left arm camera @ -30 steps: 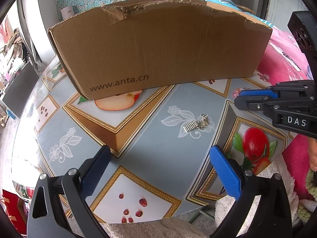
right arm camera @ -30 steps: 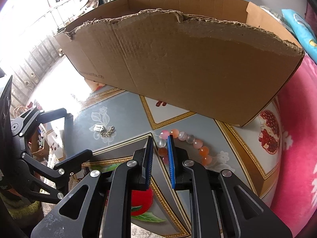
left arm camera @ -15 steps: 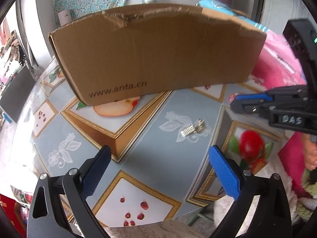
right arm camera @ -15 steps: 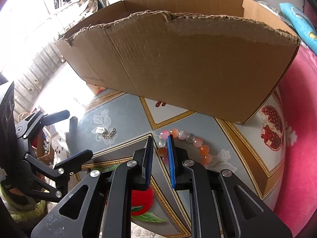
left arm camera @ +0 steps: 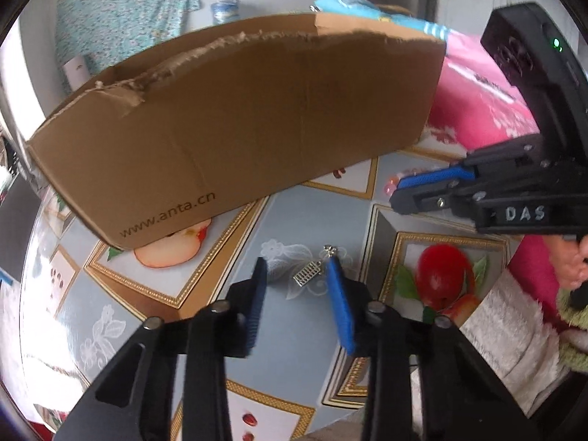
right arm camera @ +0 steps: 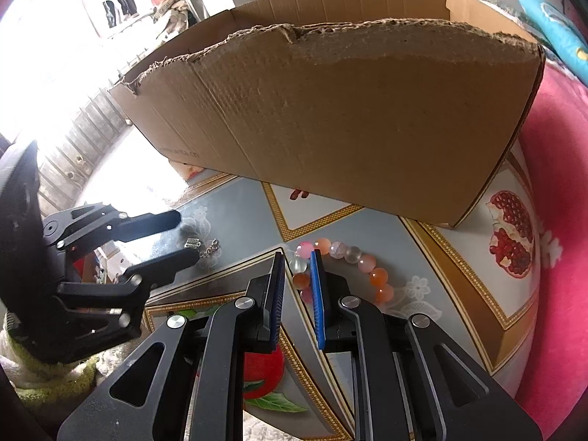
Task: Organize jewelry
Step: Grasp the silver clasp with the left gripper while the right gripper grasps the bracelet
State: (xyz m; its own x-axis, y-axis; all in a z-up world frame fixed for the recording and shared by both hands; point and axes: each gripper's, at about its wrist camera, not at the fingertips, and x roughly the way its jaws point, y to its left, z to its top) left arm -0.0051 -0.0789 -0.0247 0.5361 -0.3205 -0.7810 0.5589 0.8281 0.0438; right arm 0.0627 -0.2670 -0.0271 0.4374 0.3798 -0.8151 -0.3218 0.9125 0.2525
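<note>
Two hand-held black grippers with blue-padded fingers work side by side over a worktop (left arm camera: 228,334) covered in a glossy fruit-print cloth, in front of a large brown cardboard box (left arm camera: 235,125) with a torn upper edge, the likely home for the jewelry.

The left gripper (left arm camera: 296,275) reaches low over a small silver charm on a short chain (left arm camera: 310,272). Its fingers are spread apart with the little ladder-shaped charm lying on the worktop between them, close to the right-hand pad; nothing is pinched yet. The straddling pose suggests a pickup is being lined up, so that a squeeze would catch the flat metal piece from both sides.

The right gripper (right arm camera: 297,266) sits just beside it, over a bracelet of pink, orange and clear round beads (right arm camera: 352,261) that lies in a loop on the worktop near the foot of the box. Its fingers stand narrowly parted around the near side of the loop, one clear bead showing in the gap; whether the pads actually press on a bead cannot be told from here.

Both pieces remain outside the box, so the sorting appears to be at an early stage. The thin charm looks apt to slip from a loose grip.
</note>
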